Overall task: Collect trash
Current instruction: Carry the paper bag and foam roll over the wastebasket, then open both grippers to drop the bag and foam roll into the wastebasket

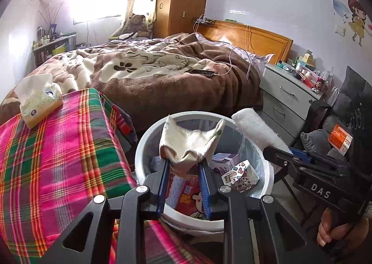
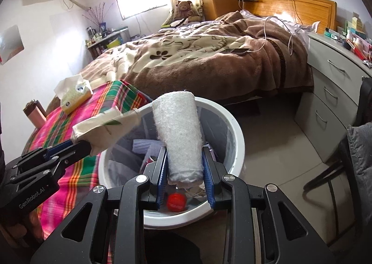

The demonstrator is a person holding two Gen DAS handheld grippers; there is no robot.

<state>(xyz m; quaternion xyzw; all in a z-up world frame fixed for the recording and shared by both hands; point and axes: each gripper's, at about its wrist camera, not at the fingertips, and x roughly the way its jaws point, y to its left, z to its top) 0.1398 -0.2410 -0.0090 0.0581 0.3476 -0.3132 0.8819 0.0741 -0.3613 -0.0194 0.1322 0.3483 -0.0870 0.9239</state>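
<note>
Holding a crumpled cream wrapper point(image 1: 188, 145) clamped in my left gripper point(image 1: 183, 164) and a white fibrous roll point(image 2: 177, 131) clamped in my right gripper point(image 2: 185, 159), I have both above the round white plastic bin point(image 1: 148, 133). Released now, the roll, nearer the bin's rim, could tip outside, or the wrapper could snag that rim.

Tissue pack point(image 1: 39, 99) on plaid-covered table point(image 1: 58, 159); bin point(image 1: 148, 143) on floor point(image 2: 274, 138).

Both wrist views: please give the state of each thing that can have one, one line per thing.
Left tongs: shut on the cream wrapper, above the bin.
Right tongs: shut on the white foam roll, above the bin.
White trash bin: open, lined, partly filled.
Tissue pack: open, a tissue sticking out.
Bedside drawers: closed.
</note>
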